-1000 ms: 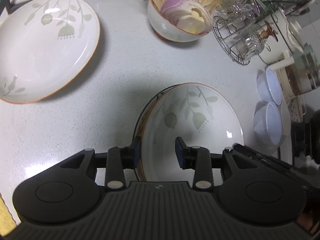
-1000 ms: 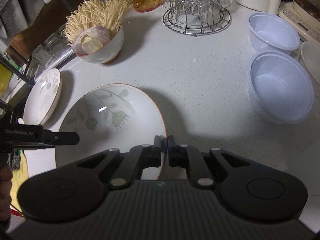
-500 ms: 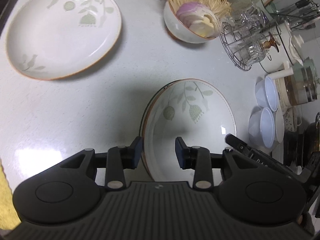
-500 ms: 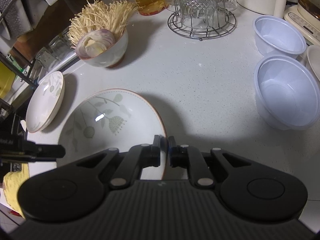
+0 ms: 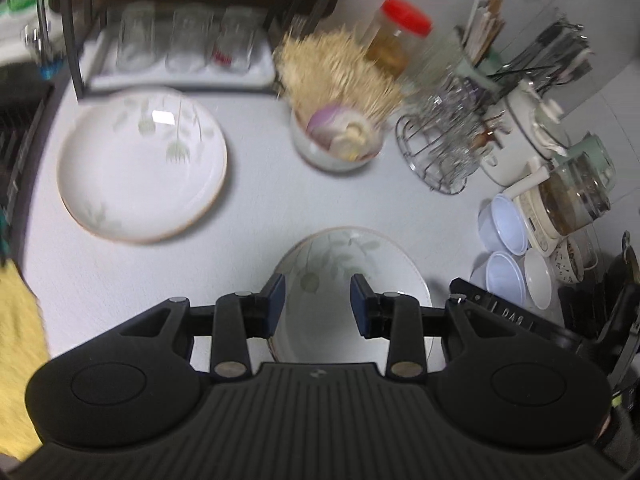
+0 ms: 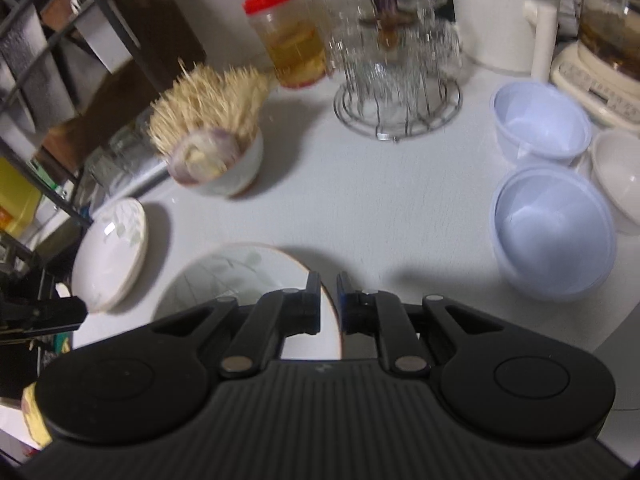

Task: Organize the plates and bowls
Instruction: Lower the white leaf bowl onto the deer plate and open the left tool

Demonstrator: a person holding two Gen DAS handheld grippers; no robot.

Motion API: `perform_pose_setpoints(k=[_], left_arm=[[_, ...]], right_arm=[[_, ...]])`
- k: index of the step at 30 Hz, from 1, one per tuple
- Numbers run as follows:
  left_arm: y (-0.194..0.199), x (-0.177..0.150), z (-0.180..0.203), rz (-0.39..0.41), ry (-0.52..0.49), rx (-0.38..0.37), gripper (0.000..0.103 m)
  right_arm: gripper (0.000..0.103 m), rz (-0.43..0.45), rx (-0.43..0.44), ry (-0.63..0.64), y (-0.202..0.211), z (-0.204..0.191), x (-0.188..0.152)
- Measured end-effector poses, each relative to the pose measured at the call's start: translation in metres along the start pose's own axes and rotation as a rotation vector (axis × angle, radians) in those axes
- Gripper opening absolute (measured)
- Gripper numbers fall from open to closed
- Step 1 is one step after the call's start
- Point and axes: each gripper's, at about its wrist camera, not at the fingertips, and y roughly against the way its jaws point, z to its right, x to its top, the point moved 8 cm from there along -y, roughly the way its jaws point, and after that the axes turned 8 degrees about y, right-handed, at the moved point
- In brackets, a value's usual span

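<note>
Both jaws pinch one leaf-patterned plate by opposite rims.

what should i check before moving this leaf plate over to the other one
1. Right gripper pinched on the rim of the leaf plate: ok, jaws nearly shut with the rim between them.
2. Left gripper clamped on the opposite rim: cannot tell; its fingers straddle the edge but with a wide gap.
3. Plate clear of the counter: cannot tell, the view is blurred.
4. Second leaf plate empty to receive it: ok.
5. Path across the counter between the two plates free: ok.
6. Bowl of food out of the way: ok, it sits further back.
</note>
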Motion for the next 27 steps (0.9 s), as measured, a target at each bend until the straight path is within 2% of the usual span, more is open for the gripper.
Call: perform_pose_setpoints(k=[8, 16, 21, 27], left_arm=[[0.07, 0.005, 0.009, 0.119, -0.097, -0.042, 0.04], [0.112, -0.018, -0.001, 0.123, -0.192, -0.058, 0.04], [0.127, -0.038, -0.003, 0.149, -0.178, -0.041, 0.04], [0.137, -0.076, 0.011, 0.188, -0.114, -0.018, 0.04]], right_arm=[[0.012, 0.159, 0.018, 0.022, 0.073, -0.039, 0.016], [0.012, 0.245, 0.029, 0.007, 0.129, -0.08, 0.005], [0.012, 0.267, 0.052, 0.055, 0.153, -0.095, -0.009], [0.012, 0.288, 0.088, 0.164, 0.177, -0.091, -0.025]])
